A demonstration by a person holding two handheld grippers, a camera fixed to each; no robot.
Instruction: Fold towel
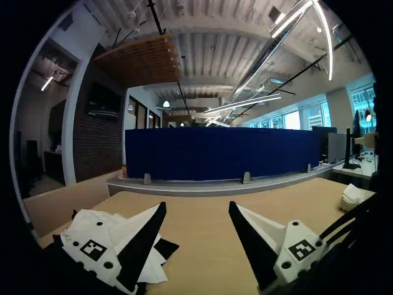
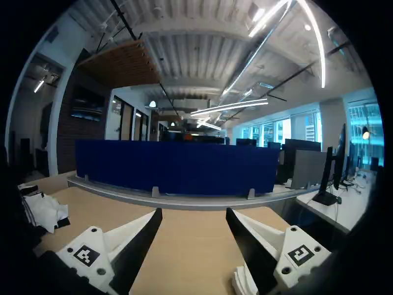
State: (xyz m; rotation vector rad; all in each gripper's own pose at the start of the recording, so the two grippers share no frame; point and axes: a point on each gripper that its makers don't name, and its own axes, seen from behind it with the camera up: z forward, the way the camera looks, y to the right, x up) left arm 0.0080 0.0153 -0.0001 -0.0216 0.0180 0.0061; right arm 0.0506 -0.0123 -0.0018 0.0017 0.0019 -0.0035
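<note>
Left hand-held gripper (image 1: 196, 204): fingers spread, above wooden surface (image 1: 206, 255). Right hand-held gripper (image 2: 193, 210): fingers spread likewise. Crumpled white towel (image 1: 152, 268) lies under left unit's left-side finger. Folded white stack (image 2: 244, 281) sits beside right unit's right-side finger.

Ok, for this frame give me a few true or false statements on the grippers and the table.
1. The left gripper and the right gripper are both open. True.
2. The partition behind the table is red. False: the partition is blue.
3. In the left gripper view, a white cloth lies under one finger of the left gripper. True.
4. The table is glass. False: the table is light wood.
</note>
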